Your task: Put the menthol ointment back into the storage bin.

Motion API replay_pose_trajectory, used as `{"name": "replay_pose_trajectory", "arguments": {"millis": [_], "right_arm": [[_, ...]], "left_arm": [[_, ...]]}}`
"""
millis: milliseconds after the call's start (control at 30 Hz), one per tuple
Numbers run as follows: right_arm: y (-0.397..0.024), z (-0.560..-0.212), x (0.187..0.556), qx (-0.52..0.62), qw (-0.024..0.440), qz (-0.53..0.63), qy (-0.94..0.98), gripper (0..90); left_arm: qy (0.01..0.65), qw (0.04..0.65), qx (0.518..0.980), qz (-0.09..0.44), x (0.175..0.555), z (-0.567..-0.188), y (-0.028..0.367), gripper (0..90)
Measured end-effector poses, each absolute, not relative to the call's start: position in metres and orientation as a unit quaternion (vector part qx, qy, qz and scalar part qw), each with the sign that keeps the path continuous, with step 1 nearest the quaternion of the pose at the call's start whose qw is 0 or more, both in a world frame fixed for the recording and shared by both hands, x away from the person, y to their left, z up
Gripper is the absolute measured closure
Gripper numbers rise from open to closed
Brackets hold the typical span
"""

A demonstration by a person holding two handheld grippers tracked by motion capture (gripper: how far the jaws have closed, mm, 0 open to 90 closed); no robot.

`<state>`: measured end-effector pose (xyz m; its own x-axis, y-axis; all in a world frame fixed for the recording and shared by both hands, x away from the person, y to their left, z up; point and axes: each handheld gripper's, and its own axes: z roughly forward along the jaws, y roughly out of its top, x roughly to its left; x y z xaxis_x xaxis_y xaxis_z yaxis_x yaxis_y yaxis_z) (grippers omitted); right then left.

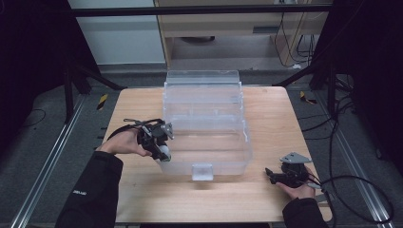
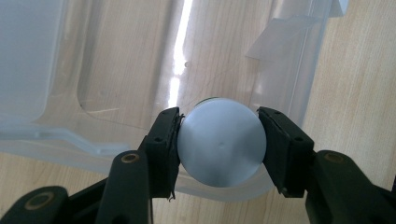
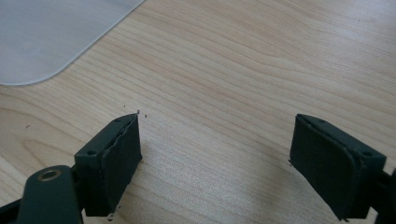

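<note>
A clear plastic storage box [image 1: 237, 156] stands open in the middle of the wooden table, its lid [image 1: 202, 78] tipped up at the back. My left gripper [image 1: 161, 149] hovers over the box's front left corner, shut on a round white lid-like object [image 2: 222, 142] held between both pads. Below it lies the box's transparent rim [image 2: 60, 140]. My right gripper [image 1: 271, 175] rests low over the table at the front right, open with nothing between its fingers [image 3: 112, 158]. A corner of the box [image 3: 46, 42] lies beyond it to the upper left.
A clear latch [image 1: 202, 172] sticks out at the box's front wall. Bare wood [image 1: 266, 118] lies right of the box and along the front edge. Cables [image 1: 351, 190] trail off the table's right side. Black frame bars stand at both back corners.
</note>
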<state>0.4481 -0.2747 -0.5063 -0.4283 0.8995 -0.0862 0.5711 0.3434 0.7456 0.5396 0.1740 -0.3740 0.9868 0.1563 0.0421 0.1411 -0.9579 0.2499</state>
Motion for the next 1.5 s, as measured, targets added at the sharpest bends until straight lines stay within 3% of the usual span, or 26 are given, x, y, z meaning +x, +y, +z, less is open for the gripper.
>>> {"name": "replay_pose_trajectory", "arguments": {"millis": [1033, 1500], "right_arm": [[-0.274, -0.507, 0.449, 0.467, 0.252, 0.32, 0.785, 15.6], [-0.276, -0.504, 0.447, 0.471, 0.26, 0.33, 0.776, 15.7]], "left_arm": [[0.085, 0.13, 0.987, 0.028, 0.541, -0.392, 0.18, 49.3], [0.117, 0.212, 0.966, 0.087, 0.524, -0.36, 0.201, 41.1]]}}
